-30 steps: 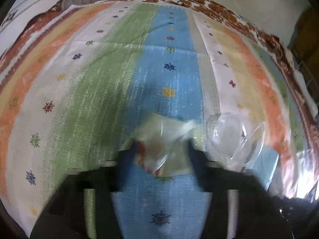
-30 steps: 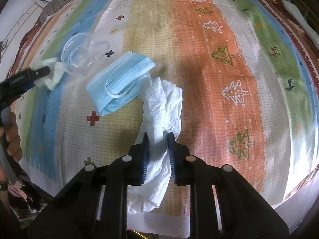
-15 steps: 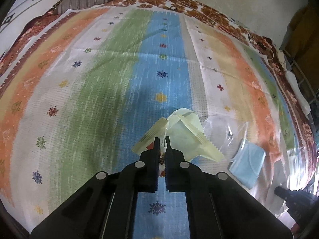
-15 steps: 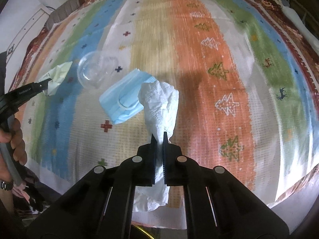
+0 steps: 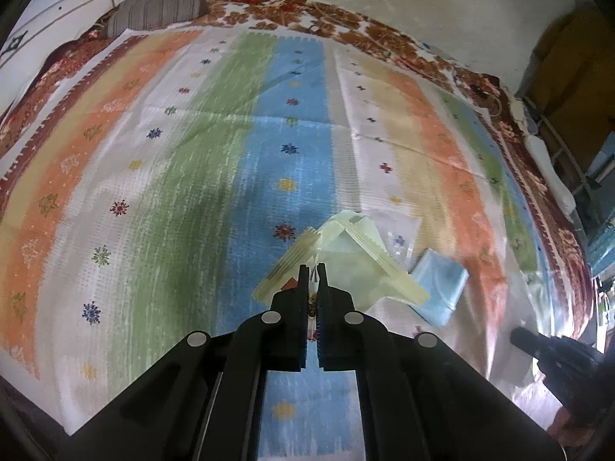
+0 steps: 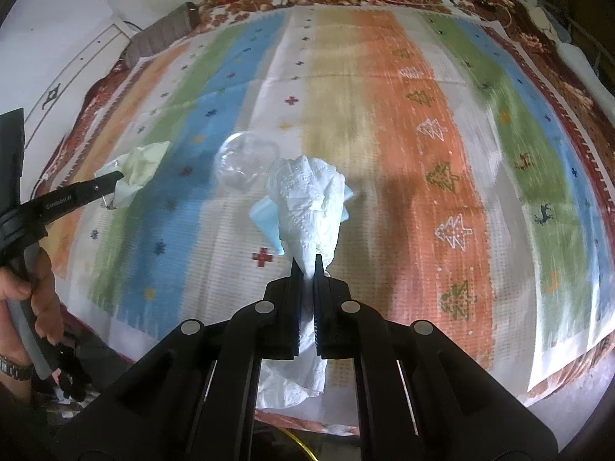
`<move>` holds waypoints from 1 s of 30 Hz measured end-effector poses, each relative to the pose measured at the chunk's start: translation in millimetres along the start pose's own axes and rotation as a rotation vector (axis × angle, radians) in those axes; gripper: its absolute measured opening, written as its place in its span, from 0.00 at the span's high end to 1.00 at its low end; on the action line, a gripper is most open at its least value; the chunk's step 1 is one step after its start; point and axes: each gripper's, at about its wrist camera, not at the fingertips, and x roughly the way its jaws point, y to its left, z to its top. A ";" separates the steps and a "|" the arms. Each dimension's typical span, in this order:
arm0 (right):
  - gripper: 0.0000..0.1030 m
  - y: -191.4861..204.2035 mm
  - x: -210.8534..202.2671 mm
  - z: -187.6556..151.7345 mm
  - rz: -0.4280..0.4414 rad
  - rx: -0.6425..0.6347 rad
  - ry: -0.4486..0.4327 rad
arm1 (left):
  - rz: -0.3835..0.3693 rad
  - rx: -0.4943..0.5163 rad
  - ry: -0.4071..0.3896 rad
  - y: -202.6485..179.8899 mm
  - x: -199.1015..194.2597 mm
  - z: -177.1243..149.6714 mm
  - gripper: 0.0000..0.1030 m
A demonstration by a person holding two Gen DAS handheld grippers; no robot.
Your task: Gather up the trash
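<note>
left gripper (image 5: pixel 312 269) clamped on pale green wrapper (image 5: pixel 346 265) above striped bedcover (image 5: pixel 184 176), right gripper (image 6: pixel 305 263) pinching white tissue (image 6: pixel 307 211) held over blue face mask (image 6: pixel 265 217), clear plastic cup (image 6: pixel 242 165) beside it

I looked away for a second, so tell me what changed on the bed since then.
Both grippers closed and lifted: the left gripper pinched the pale wrapper, and the right gripper clamped the white tissue, raising each off the striped cloth. The blue mask and clear cup stayed put.
</note>
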 end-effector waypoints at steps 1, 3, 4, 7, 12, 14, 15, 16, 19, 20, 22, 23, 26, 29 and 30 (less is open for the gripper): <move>0.96 1.6 -2.4 -0.4 0.002 -0.005 -0.006 | -0.009 0.000 -0.003 -1.5 -4.6 -1.1 0.98; 0.96 6.5 -8.3 -1.7 0.000 -0.019 -0.018 | -0.028 -0.001 -0.011 -5.4 -14.2 -3.0 0.98; 0.96 8.1 -10.8 -2.2 0.001 -0.025 -0.024 | -0.038 -0.001 -0.017 -8.1 -19.4 -3.9 0.98; 0.96 12.8 -19.1 -2.4 0.009 -0.036 -0.041 | -0.062 0.005 -0.030 -15.7 -30.3 -7.1 0.98; 0.96 19.7 -29.8 -4.1 0.013 -0.062 -0.063 | -0.086 0.018 -0.041 -25.2 -45.9 -17.7 0.98; 0.96 20.4 -34.2 -5.0 0.016 -0.062 -0.072 | -0.090 0.027 -0.040 -28.4 -51.2 -22.7 0.98; 0.96 21.0 -36.1 -5.7 0.018 -0.063 -0.076 | -0.095 0.030 -0.040 -29.9 -54.4 -24.9 0.98; 0.96 22.0 -39.7 -6.6 0.018 -0.066 -0.083 | -0.101 0.033 -0.042 -31.6 -58.2 -27.5 0.98; 0.96 27.2 -47.8 -9.7 0.021 -0.083 -0.101 | -0.118 0.041 -0.057 -35.1 -71.0 -33.6 0.98; 0.96 29.7 -51.5 -11.2 0.022 -0.093 -0.109 | -0.122 0.042 -0.060 -35.7 -73.8 -35.3 0.98; 0.96 33.8 -58.3 -13.7 0.024 -0.106 -0.122 | -0.131 0.046 -0.070 -37.9 -81.7 -39.0 0.98; 0.96 36.1 -63.2 -15.6 0.029 -0.113 -0.131 | -0.134 0.047 -0.074 -38.5 -85.1 -41.0 0.98; 0.96 39.9 -78.2 -21.4 0.046 -0.109 -0.161 | -0.150 0.038 -0.083 -39.4 -94.8 -46.1 0.98; 0.96 42.0 -92.1 -26.9 0.067 -0.097 -0.188 | -0.171 0.025 -0.093 -39.5 -105.5 -50.7 0.98; 0.96 43.0 -95.9 -29.2 0.075 -0.097 -0.192 | -0.182 0.023 -0.100 -39.5 -111.3 -53.5 0.98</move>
